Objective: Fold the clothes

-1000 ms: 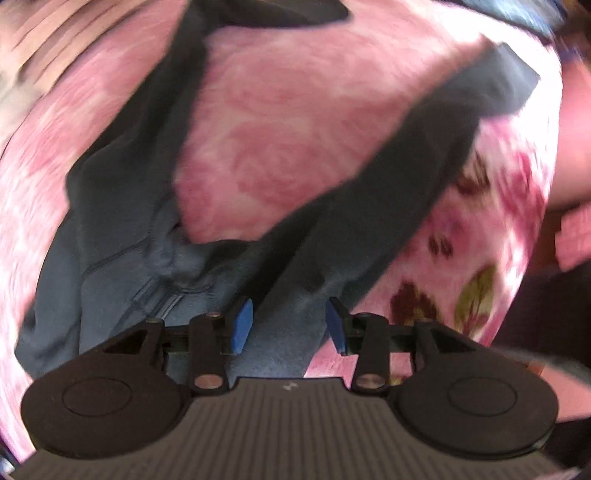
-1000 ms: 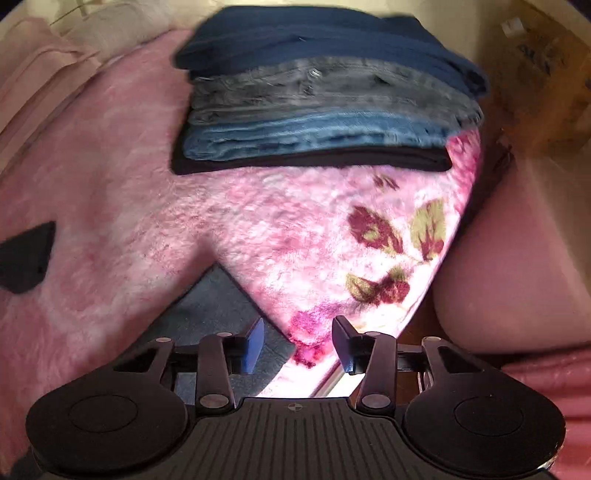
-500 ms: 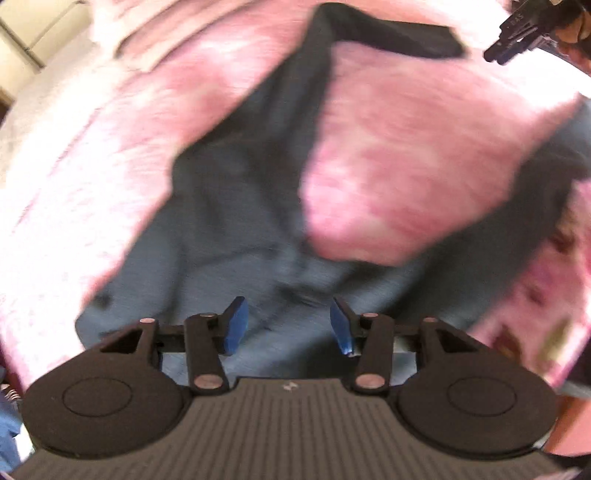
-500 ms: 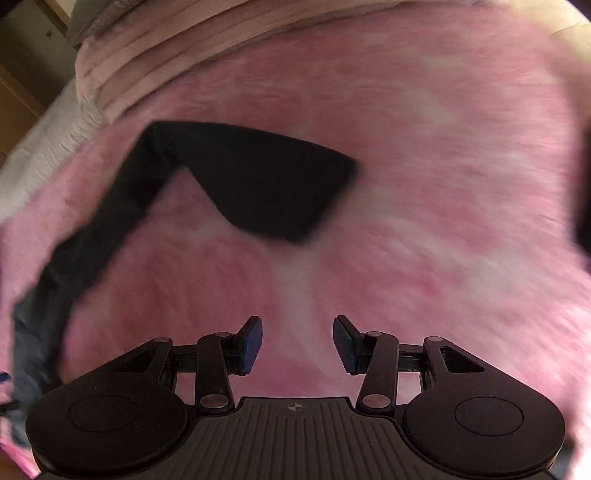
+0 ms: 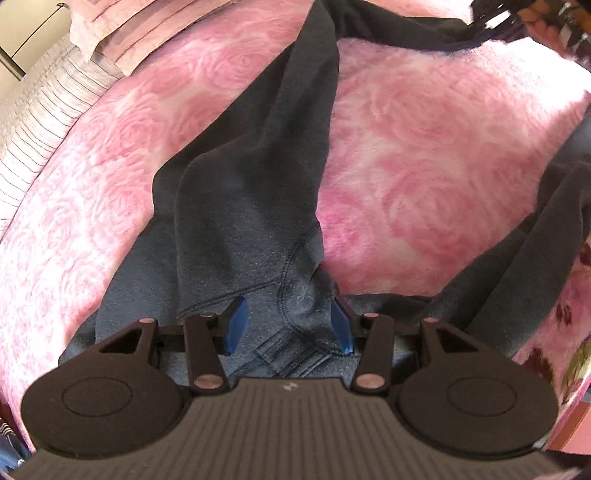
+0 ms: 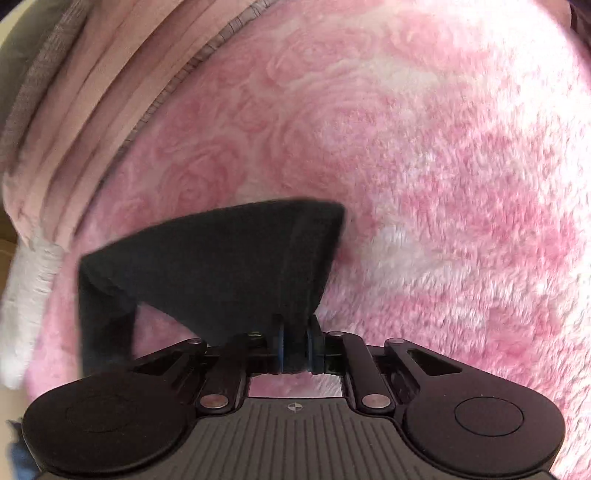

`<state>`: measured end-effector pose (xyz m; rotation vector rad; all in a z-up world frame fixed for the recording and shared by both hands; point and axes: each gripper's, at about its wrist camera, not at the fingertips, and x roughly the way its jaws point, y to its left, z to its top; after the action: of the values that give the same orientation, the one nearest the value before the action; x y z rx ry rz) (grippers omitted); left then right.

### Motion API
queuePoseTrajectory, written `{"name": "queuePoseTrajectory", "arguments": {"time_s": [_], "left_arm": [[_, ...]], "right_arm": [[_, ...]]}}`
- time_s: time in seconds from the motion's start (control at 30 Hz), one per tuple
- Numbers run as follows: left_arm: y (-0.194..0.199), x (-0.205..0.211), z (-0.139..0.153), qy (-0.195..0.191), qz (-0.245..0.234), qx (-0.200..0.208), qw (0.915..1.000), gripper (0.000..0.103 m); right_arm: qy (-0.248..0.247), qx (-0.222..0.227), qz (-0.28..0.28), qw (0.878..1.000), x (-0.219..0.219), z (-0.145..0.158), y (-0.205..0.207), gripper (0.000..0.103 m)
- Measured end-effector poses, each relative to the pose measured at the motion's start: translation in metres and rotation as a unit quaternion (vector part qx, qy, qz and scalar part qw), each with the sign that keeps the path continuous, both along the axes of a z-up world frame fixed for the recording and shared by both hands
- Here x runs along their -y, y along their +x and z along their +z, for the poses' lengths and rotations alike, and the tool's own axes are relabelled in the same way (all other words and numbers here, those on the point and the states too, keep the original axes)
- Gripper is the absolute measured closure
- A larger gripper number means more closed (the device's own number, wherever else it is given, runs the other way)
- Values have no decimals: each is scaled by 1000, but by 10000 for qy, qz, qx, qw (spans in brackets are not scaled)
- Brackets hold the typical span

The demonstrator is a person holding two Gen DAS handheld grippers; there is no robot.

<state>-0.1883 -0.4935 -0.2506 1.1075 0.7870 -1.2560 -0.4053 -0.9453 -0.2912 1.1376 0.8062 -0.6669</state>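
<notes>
A pair of dark navy sweatpants [image 5: 255,206] lies spread on a pink rose-pattern blanket [image 5: 436,155], its two legs running away in a V. My left gripper [image 5: 287,326] is open, its blue pads on either side of the crotch seam, right at the fabric. My right gripper [image 6: 295,349] is shut on the cuff end of one dark trouser leg [image 6: 229,258], which lifts off the blanket [image 6: 443,184]. The right gripper also shows at the far top right of the left wrist view [image 5: 491,18], at the end of that leg.
Folded pale pink bedding [image 6: 74,96] lies along the blanket's far edge, also seen in the left wrist view [image 5: 122,33]. A white striped sheet [image 5: 44,110] is at the left. The blanket's flowered border [image 5: 561,325] marks the bed edge at the right.
My right gripper has moved onto the leg cuff and shut on it. My left gripper has come down and forward to the crotch seam, still open.
</notes>
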Motion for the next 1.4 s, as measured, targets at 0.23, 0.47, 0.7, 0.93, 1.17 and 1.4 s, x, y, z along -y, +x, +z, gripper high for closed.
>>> {"name": "queuePoseTrajectory", "arguments": {"time_s": [0.23, 0.47, 0.7, 0.93, 1.17, 1.4], "left_arm": [[17, 10, 7, -33, 130, 40, 9999, 58], [53, 42, 5, -194, 247, 183, 9993, 57], [96, 98, -24, -68, -157, 92, 9998, 55], [110, 121, -51, 247, -680, -229, 9971, 101], [145, 123, -37, -196, 180, -189, 9995, 100], [133, 109, -23, -441, 543, 188, 9974, 76]], "right_arm": [[-1825, -1061, 214, 9772, 52, 88, -46, 94], [-2168, -1519, 591, 9625, 55, 82, -33, 93], [-2242, -1365, 973, 9600, 62, 73, -24, 93], [-2320, -1628, 1146, 9521, 64, 73, -11, 93], [-2412, -1516, 1043, 9529, 73, 75, 26, 91], [-2385, -1363, 990, 9564, 60, 72, 29, 40]]}}
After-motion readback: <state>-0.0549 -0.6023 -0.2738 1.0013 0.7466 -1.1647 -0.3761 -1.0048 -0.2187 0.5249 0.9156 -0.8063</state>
